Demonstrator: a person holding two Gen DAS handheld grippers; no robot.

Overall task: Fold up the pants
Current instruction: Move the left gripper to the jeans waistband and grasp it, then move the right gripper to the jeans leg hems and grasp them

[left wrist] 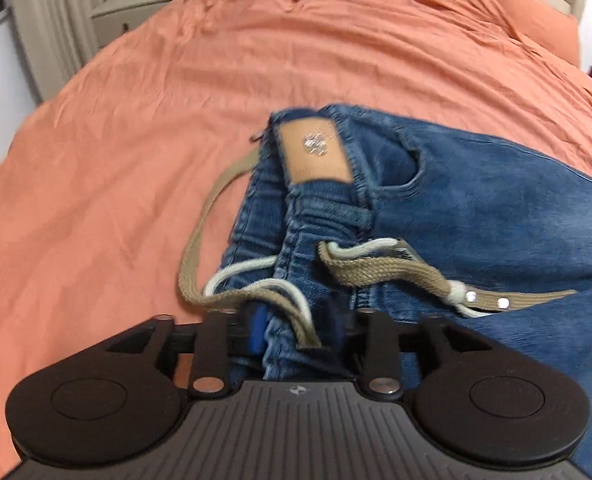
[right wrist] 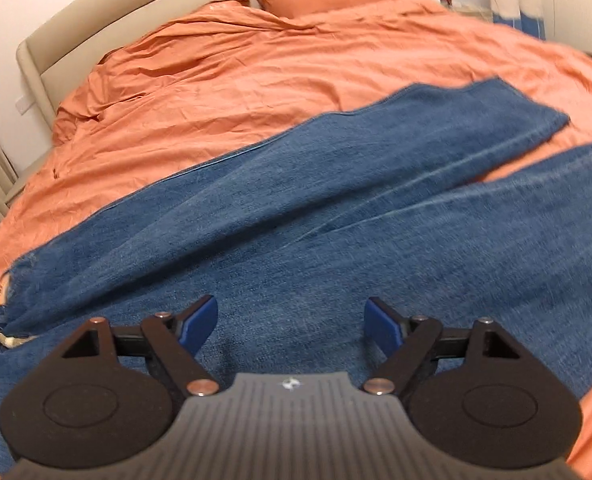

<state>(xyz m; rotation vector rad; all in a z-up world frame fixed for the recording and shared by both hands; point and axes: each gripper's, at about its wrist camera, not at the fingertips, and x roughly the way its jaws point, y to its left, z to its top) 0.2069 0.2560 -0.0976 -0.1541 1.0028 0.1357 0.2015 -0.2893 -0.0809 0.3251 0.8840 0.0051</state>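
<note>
1. The blue denim jeans (right wrist: pixel 296 208) are lying on the orange duvet (right wrist: pixel 255 64) of a bed. In the right wrist view the two legs are stretching away from the camera toward the upper right; one leg is lying flat with its hem (right wrist: pixel 536 108) well apart from the gripper, and the other is running alongside it with a wedge of duvet showing between them.

2. The waistband (left wrist: pixel 324 208) is sitting at the left hand's end, bunched, with the tan leather patch (left wrist: pixel 316 148) facing up and a khaki webbing belt (left wrist: pixel 199 232) looping out onto the duvet, tangled with a white drawstring (left wrist: pixel 247 272).

3. The left gripper (left wrist: pixel 296 328) is standing half open around the waistband edge. Denim, belt and drawstring are lying between the blue pads (left wrist: pixel 257 330), but whether the pads are pressing on the fabric cannot be told from this view.

4. The right gripper (right wrist: pixel 291 328) is hovering released, jaws wide, over the thigh region with nothing between its pads (right wrist: pixel 199 324).

5. Governing relation: the garment's long axis is running from the waistband under the left gripper away toward the hems. The left hand is nearer the waist, the right nearer the legs, and so, by judgement, the right is better placed for bringing one leg onto the other.
</note>
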